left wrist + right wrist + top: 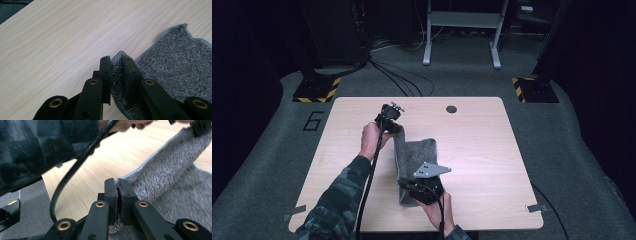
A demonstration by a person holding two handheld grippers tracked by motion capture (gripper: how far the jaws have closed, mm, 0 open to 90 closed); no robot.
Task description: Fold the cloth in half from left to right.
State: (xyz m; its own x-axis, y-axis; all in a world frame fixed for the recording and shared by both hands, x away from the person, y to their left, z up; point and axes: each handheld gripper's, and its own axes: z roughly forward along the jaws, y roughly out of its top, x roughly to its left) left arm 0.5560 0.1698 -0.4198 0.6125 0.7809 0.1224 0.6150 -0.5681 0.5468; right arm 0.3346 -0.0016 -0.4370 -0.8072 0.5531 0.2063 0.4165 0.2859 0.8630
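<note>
A grey towel (421, 156) lies on the light wooden table (482, 145), with its left edge raised off the top. My left gripper (395, 128) is shut on the towel's far left corner; in the left gripper view the pile of the towel (175, 62) fills the gap between my left gripper's (116, 60) jaws. My right gripper (406, 183) is shut on the near left corner, and in the right gripper view the towel (170, 170) runs from my right gripper (117, 181) up to the left gripper (200, 126) at the top right.
A round dark cable hole (451, 109) sits near the table's far edge. Bare table top extends to the right of the towel. A person's sleeve (337, 195) and a trailing cable (369, 185) cross the near left. Black bases with yellow-black stripes (317, 90) stand on the floor behind.
</note>
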